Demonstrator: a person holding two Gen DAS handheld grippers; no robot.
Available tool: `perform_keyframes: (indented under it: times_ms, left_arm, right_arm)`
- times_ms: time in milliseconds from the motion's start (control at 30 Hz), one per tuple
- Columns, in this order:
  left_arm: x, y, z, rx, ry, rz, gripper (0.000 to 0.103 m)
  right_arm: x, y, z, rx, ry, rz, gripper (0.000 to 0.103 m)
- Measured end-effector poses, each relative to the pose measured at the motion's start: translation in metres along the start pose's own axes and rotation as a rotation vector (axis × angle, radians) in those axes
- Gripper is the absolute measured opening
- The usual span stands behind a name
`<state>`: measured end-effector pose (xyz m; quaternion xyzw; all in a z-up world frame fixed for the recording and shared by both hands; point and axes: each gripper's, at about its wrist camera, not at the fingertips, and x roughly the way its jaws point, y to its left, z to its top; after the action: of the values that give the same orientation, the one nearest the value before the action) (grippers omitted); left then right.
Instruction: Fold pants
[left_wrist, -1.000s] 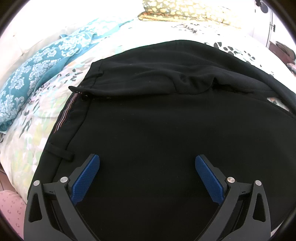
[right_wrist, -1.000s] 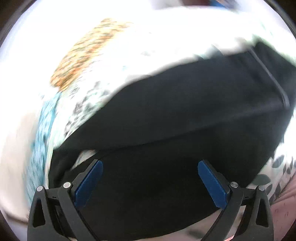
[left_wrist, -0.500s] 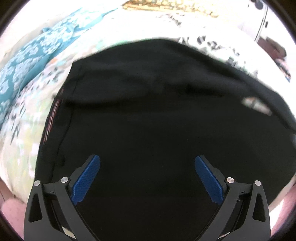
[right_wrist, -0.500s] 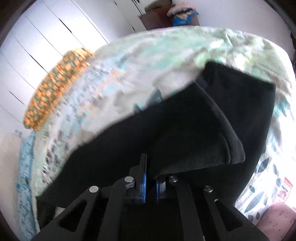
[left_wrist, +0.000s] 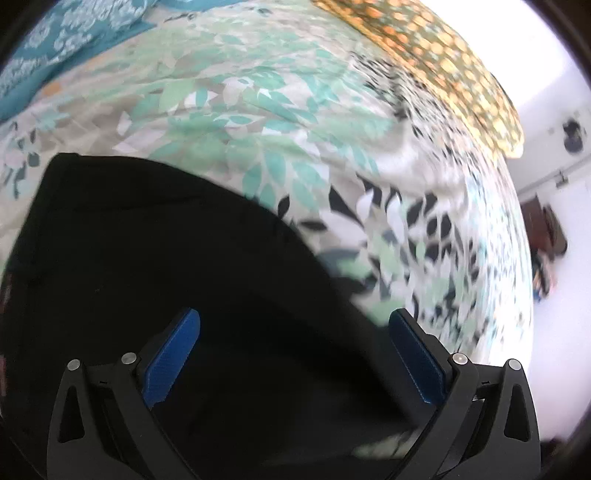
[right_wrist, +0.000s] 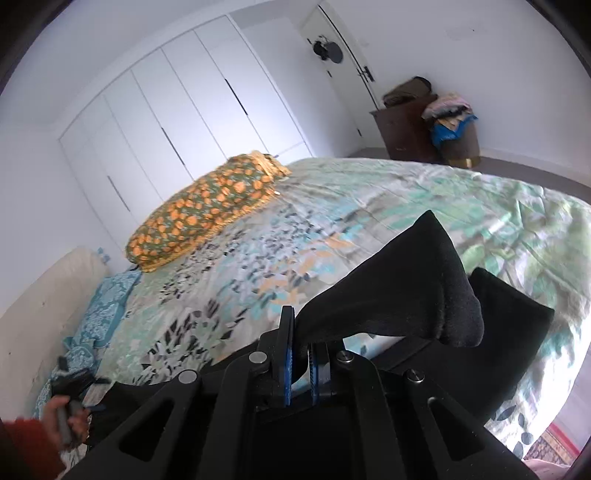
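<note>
Bedspread (right_wrist: 369, 206) beneath, pants (right_wrist: 424, 280) pinched in right gripper (right_wrist: 300, 363).

No readable text, label, brand, number or sign is showing in either view; the bedspread (left_wrist: 280, 122) and the cushion (right_wrist: 207, 206) are carrying only printed leaf and flower patterns.

A home bedroom, seemingly: a leaf-print bed (right_wrist: 369, 206), pillow (right_wrist: 207, 206), white wardrobe doors (right_wrist: 177, 110).
</note>
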<state>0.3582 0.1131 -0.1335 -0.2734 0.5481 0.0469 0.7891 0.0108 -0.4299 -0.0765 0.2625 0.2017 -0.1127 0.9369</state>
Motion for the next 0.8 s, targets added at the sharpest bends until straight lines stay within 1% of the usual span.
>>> perform_keyframes:
  times_ms: [67, 133, 200, 300, 333, 367, 400, 433, 467, 500, 533, 567, 667, 733, 767, 800]
  left_arm:
    - [0.009, 0.003, 0.007, -0.051, 0.006, 0.008, 0.102]
    - [0.017, 0.004, 0.011, -0.081, 0.018, 0.024, 0.102]
    - [0.023, 0.005, 0.011, -0.078, 0.03, 0.045, 0.102]
    - [0.031, 0.006, 0.012, -0.068, 0.051, 0.071, 0.101]
    - [0.031, 0.008, 0.011, -0.073, 0.053, 0.069, 0.097]
    - [0.03, 0.01, 0.009, -0.084, 0.055, 0.06, 0.092]
    - [0.03, 0.012, 0.008, -0.093, 0.058, 0.048, 0.072]
    - [0.031, 0.015, 0.007, -0.113, 0.073, 0.017, 0.054]
    - [0.031, 0.02, 0.005, -0.139, 0.094, -0.041, 0.044]
    - [0.032, 0.021, 0.005, -0.152, 0.101, -0.077, 0.02]
    - [0.03, 0.022, 0.004, -0.161, 0.105, -0.12, 0.006]
    - [0.026, 0.021, 0.003, -0.161, 0.095, -0.138, 0.006]
    - [-0.012, 0.015, -0.002, -0.153, 0.015, -0.183, 0.006]
    - [-0.057, 0.012, -0.01, -0.133, -0.063, -0.252, 0.005]
    - [-0.081, 0.012, -0.017, -0.107, -0.105, -0.282, 0.005]
    - [-0.116, 0.014, -0.032, -0.06, -0.166, -0.302, 0.006]
  right_arm:
    - [-0.008, -0.002, 0.001, 0.027, -0.007, 0.01, 0.007]
    - [-0.015, -0.007, 0.003, 0.056, -0.015, 0.021, 0.007]
    - [-0.026, -0.007, 0.006, 0.064, -0.026, 0.039, 0.007]
    - [-0.043, 0.0, 0.009, 0.034, -0.046, 0.083, 0.007]
    - [-0.049, 0.003, 0.009, 0.019, -0.052, 0.097, 0.007]
    - [-0.056, 0.008, 0.01, -0.003, -0.054, 0.113, 0.007]
    - [-0.06, 0.01, 0.01, -0.015, -0.053, 0.121, 0.007]
    - [-0.064, 0.012, 0.01, -0.024, -0.052, 0.127, 0.007]
    - [-0.067, 0.013, 0.011, -0.032, -0.049, 0.132, 0.007]
    - [-0.07, 0.014, 0.011, -0.043, -0.042, 0.133, 0.007]
    - [-0.07, 0.013, 0.01, -0.047, -0.037, 0.128, 0.007]
    - [-0.068, 0.012, 0.011, -0.052, -0.025, 0.114, 0.007]
    - [-0.052, 0.004, 0.022, -0.039, 0.023, 0.11, 0.007]
    - [-0.034, -0.001, 0.038, -0.05, 0.056, 0.119, 0.007]
    - [-0.027, -0.004, 0.046, -0.051, 0.073, 0.122, 0.007]
    - [-0.018, -0.009, 0.055, -0.043, 0.099, 0.126, 0.007]
